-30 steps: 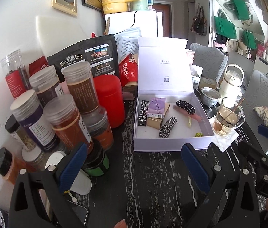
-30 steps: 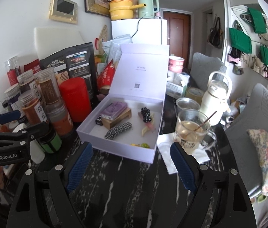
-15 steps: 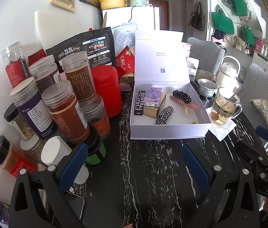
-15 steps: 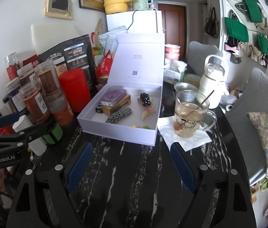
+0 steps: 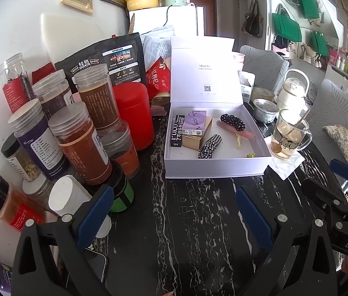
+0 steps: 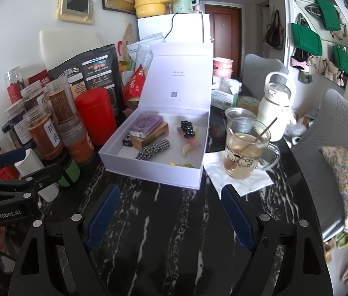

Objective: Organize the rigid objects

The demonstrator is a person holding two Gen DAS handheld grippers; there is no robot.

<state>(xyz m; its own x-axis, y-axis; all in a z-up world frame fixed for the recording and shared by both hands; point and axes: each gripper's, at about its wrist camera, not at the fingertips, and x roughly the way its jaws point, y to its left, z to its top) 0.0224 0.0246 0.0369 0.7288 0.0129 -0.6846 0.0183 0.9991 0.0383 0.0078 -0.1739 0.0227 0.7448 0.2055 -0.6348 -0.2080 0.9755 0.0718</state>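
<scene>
An open white box point(image 5: 213, 166) point(image 6: 149, 170) with its lid upright stands on the black marble table. Inside lie a purple card box point(image 5: 194, 120) point(image 6: 146, 124) on a gold box, a black lipstick carton point(image 5: 176, 130), a checkered hair clip point(image 5: 208, 145) point(image 6: 153, 149) and a black beaded clip point(image 5: 232, 122) point(image 6: 187, 129). My left gripper point(image 5: 171, 212) is open and empty, well short of the box. My right gripper point(image 6: 169, 212) is open and empty, also in front of the box.
Several jars, among them a red canister point(image 5: 133, 113) point(image 6: 94, 113), crowd the left side by the wall. A glass mug point(image 5: 288, 135) point(image 6: 245, 150) with a straw stands on a napkin right of the box. A phone point(image 5: 94, 266) lies at the near left.
Both grippers have drawn back from the box, which looks smaller and farther. Both stay open.
</scene>
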